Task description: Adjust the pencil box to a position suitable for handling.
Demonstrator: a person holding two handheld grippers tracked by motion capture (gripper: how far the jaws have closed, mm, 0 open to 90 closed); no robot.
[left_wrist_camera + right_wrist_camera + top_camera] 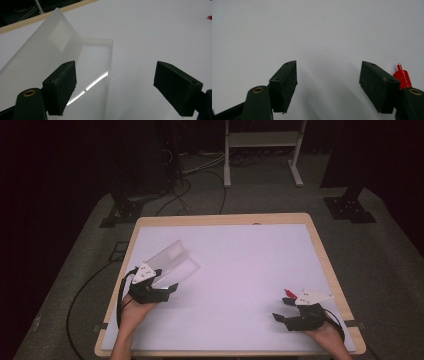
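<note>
On the white table [240,270], near its left edge, my left gripper [115,87] hangs spread wide over an open clear plastic case [50,55], gripping nothing. My right gripper [328,85] is spread too, empty, a small red piece [402,76], perhaps a cap, just beside its jaw.

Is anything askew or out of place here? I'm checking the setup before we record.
Nothing looks spilled or damaged. The clear plastic case lies open by the left gripper, lid tilted up. A small red item lies loose beside the right gripper.
</note>
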